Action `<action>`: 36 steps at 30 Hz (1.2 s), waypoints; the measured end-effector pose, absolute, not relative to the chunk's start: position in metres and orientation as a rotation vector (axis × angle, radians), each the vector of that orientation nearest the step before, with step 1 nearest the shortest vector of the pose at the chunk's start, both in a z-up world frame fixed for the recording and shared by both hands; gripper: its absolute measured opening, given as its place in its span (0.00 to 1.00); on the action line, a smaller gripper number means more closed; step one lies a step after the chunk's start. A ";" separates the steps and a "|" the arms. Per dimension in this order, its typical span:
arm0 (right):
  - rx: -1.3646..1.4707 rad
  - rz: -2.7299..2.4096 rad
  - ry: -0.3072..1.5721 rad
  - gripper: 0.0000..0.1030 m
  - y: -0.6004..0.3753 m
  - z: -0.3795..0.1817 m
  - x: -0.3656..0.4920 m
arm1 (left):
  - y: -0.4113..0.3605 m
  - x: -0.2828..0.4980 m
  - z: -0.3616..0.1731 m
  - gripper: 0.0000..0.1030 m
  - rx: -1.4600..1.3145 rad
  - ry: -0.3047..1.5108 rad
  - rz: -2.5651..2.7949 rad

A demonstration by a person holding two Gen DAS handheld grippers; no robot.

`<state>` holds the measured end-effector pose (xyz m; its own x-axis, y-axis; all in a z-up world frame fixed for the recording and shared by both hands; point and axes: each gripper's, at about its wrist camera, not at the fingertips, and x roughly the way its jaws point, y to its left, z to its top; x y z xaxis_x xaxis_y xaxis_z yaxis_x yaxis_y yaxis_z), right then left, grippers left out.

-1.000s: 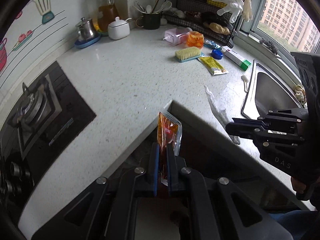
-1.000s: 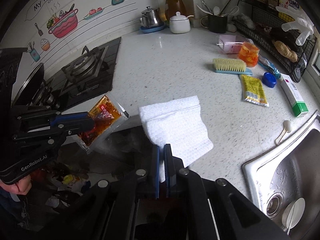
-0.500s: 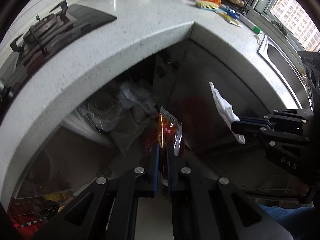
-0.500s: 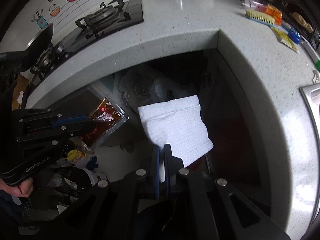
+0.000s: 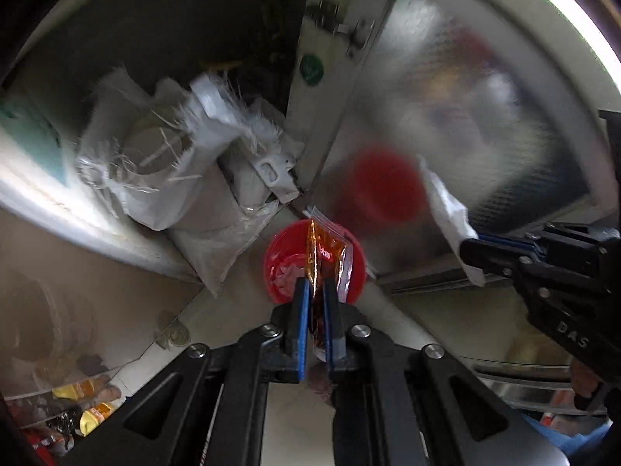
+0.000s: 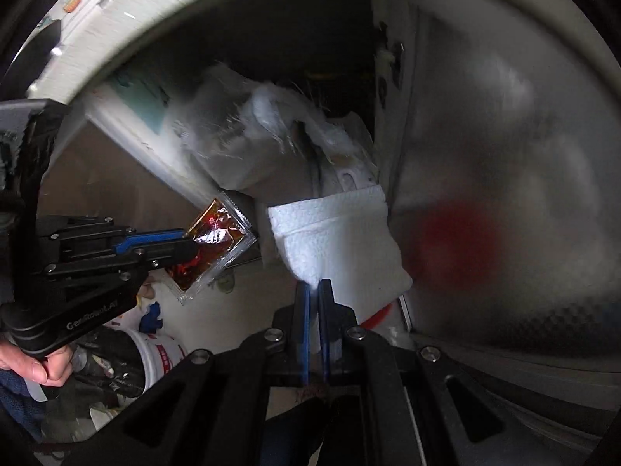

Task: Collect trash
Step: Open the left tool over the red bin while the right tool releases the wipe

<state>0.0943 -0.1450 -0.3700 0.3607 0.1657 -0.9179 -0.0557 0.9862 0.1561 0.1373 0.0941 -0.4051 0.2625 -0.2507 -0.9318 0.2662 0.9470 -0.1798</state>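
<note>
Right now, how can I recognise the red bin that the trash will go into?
Look low on the floor, in front of the frosted glass cabinet door and right of the white woven sacks. The red bin is round and open, directly beyond the left gripper holding the orange sauce packet; nothing nearby is so red.

Both views are dim, lit mostly from above: a bright band of daylight washes out the bench edge (image 5: 582,27) at the top right of the left view and the top left of the right view. Under the bench the cupboard (image 6: 310,19) falls into deep shadow. Motion blur smears the white sacks (image 5: 167,163) and the frosted door (image 5: 465,124). The sauce packet (image 6: 217,240) catches sharp glints. Fisheye bending curves every straight edge, with black vignetting at the corners.
</note>
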 end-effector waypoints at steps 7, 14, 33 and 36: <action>0.167 0.081 1.188 0.04 -0.166 -0.418 0.092 | 0.073 0.161 -0.455 0.06 0.068 1.270 -0.436; 0.207 0.014 1.191 0.04 -0.181 -0.437 0.088 | 0.050 0.172 -0.476 0.35 0.113 1.262 -0.495; 0.132 0.145 1.239 0.04 -0.155 -0.436 0.100 | 0.091 0.160 -0.462 0.42 0.068 1.308 -0.358; 0.099 0.178 1.258 0.04 -0.144 -0.451 0.107 | 0.103 0.157 -0.475 0.47 0.070 1.308 -0.311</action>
